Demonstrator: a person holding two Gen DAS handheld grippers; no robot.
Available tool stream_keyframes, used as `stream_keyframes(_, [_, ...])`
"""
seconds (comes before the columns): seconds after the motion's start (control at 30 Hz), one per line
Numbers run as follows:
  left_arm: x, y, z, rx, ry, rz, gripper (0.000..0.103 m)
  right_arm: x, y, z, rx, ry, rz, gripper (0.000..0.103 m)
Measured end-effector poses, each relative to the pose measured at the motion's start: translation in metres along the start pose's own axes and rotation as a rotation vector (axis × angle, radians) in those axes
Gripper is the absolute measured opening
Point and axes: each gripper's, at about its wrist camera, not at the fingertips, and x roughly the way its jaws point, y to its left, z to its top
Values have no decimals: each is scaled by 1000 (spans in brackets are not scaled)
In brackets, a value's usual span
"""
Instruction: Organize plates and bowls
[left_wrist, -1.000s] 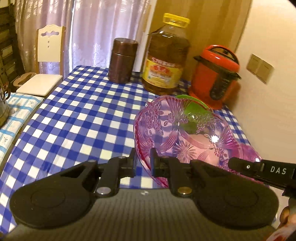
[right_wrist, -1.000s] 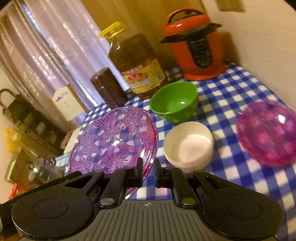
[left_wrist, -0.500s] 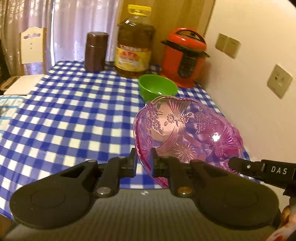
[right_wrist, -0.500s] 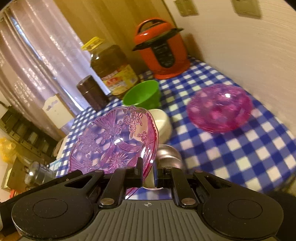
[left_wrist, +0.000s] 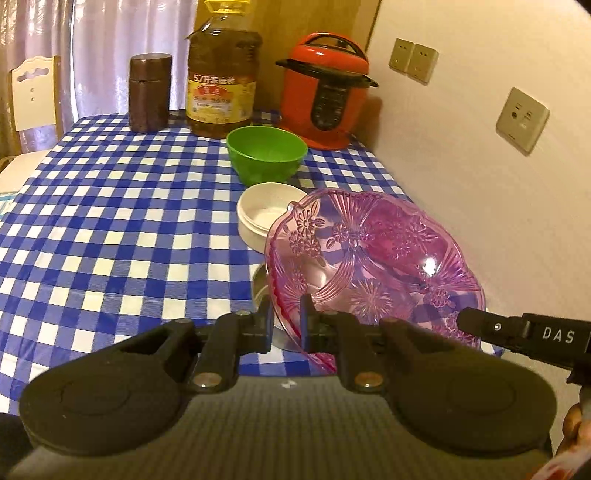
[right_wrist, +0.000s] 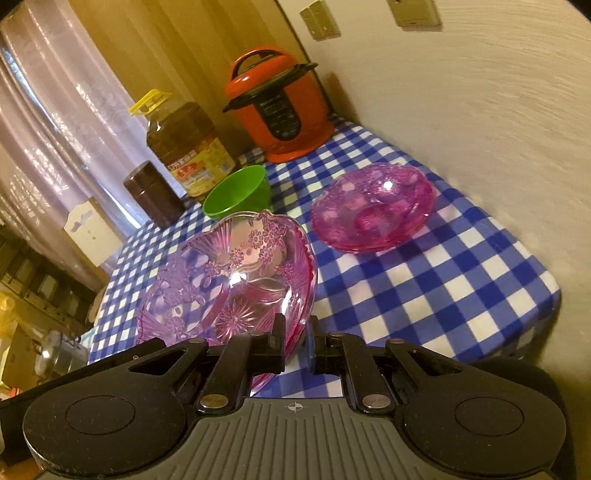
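The left hand-held gripper (left_wrist: 286, 317) is clamped on the rim of a pink glass plate (left_wrist: 373, 266), its two black fingers pinching the near left edge. The right hand-held gripper (right_wrist: 298, 338) is clamped on the same plate (right_wrist: 229, 288) from the other side, gripping the rim at its near right edge. The plate is held between the two, tilted and lifted clear of the bench (left_wrist: 110, 221), above the near right part of the blue-and-white checked cloth.

Under the plate, a rounded metal thing (left_wrist: 264, 280) shows at its left edge; it may be a steel bowl, though most of it is hidden behind the glass. Just beyond the plate stands a white bowl (left_wrist: 266, 214), and behind that, close to it, a green bowl (left_wrist: 266, 153).

In the right wrist view a second pink glass dish (right_wrist: 373, 206) rests on the bench near the right edge, by the wall, well apart from the held plate. It looks like more than one dish stacked.

Along the far edge of the bench stand a red pressure cooker (left_wrist: 327, 96) near the far right corner, a big bottle of cooking oil (left_wrist: 221, 70) to its left, and a dark brown canister (left_wrist: 149, 92) further left.
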Motion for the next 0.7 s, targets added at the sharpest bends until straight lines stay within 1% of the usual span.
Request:
stream_keyframes(0.47, [9, -19, 3, 26, 7, -31, 13, -7, -19, 8, 32, -23, -20, 11])
stream_keyframes(0.7, [20, -31, 9, 38, 15, -53, 13, -6, -32, 16, 55, -37, -32, 10])
